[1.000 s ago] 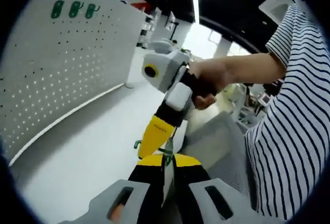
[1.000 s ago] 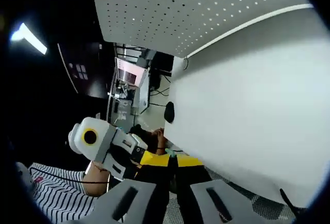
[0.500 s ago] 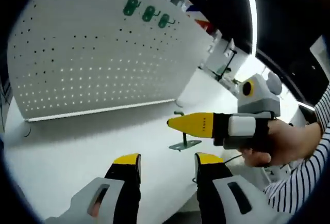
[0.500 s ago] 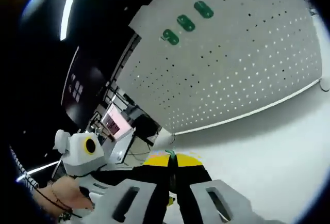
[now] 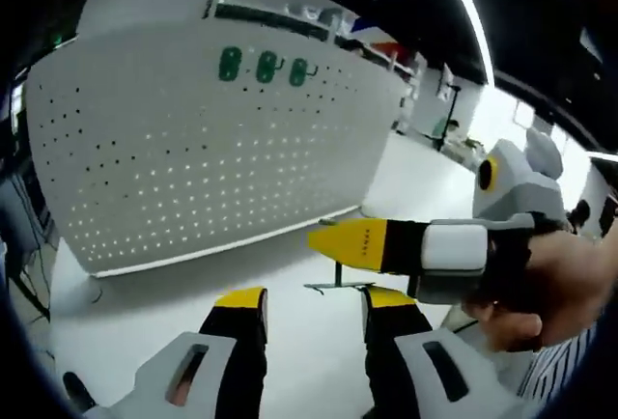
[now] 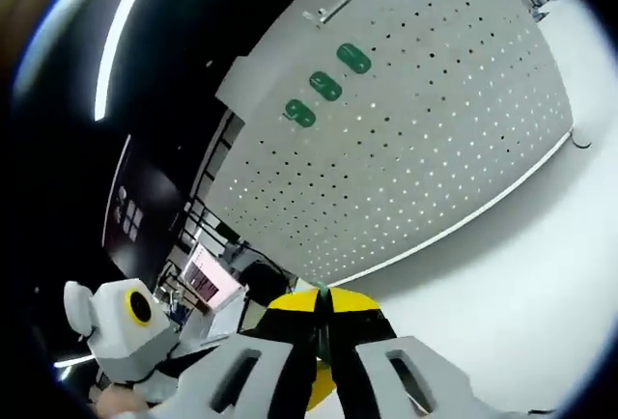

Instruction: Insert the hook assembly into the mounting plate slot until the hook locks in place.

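A white pegboard (image 5: 193, 168) stands upright at the back of the table, with three green hook plates (image 5: 266, 66) in a row near its top. My right gripper (image 5: 328, 240) reaches in from the right in the left gripper view, shut on a dark hook assembly (image 5: 340, 280) that hangs below its yellow jaws. My left gripper (image 5: 314, 301) is open just below it, with nothing between its fingers. In the right gripper view the right gripper (image 6: 323, 305) is shut with a bit of green hook at its tip, facing the pegboard (image 6: 425, 149) and the green plates (image 6: 325, 84).
The white table (image 5: 174, 332) runs in front of the board. A person's hand (image 5: 555, 284) holds the right gripper. The left gripper's body (image 6: 126, 327) sits at the lower left of the right gripper view. A thin cable (image 6: 577, 139) lies by the board's foot.
My left gripper, shut on the hook a second ago, has opened and let go. The right gripper kept the hook, and both views have swung to face the pegboard more squarely.
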### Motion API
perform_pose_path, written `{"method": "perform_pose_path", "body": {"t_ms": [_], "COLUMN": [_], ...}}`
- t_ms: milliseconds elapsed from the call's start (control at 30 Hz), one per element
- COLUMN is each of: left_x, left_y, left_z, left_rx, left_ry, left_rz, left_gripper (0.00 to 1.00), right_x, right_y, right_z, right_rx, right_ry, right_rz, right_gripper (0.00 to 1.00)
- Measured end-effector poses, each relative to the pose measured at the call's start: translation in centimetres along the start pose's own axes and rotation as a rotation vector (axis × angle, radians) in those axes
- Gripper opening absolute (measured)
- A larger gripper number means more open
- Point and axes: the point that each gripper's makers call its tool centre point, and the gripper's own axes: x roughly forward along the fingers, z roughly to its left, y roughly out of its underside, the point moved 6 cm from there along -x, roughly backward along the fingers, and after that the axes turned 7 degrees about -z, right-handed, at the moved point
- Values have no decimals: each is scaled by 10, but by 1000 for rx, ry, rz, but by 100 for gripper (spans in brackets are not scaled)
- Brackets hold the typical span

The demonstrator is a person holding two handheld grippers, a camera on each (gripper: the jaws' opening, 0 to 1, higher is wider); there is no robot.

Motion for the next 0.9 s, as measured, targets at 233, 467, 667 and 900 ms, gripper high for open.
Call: {"method": "perform_pose_path", "body": {"t_ms": [233, 467, 667, 900], "left_x": [0, -2, -3, -4], "left_y": [-3, -3, 0, 11], "left_z": [-3, -2, 0, 4], "left_rx": [109, 118, 120, 13], "left_ry": [-44, -48, -19, 14], "left_rz": [8, 9, 22, 62], "left_gripper": [37, 31, 33, 32], "right_x": [2, 4, 3, -1], "right_y": [2, 3, 6, -1], "right_z": [3, 7, 7, 0], "right_rx": [23, 1, -24, -68], "right_ry": [25, 21, 13, 17], "right_rz": [-7, 0, 37, 36], "right_gripper": [0, 0, 0, 0]}}
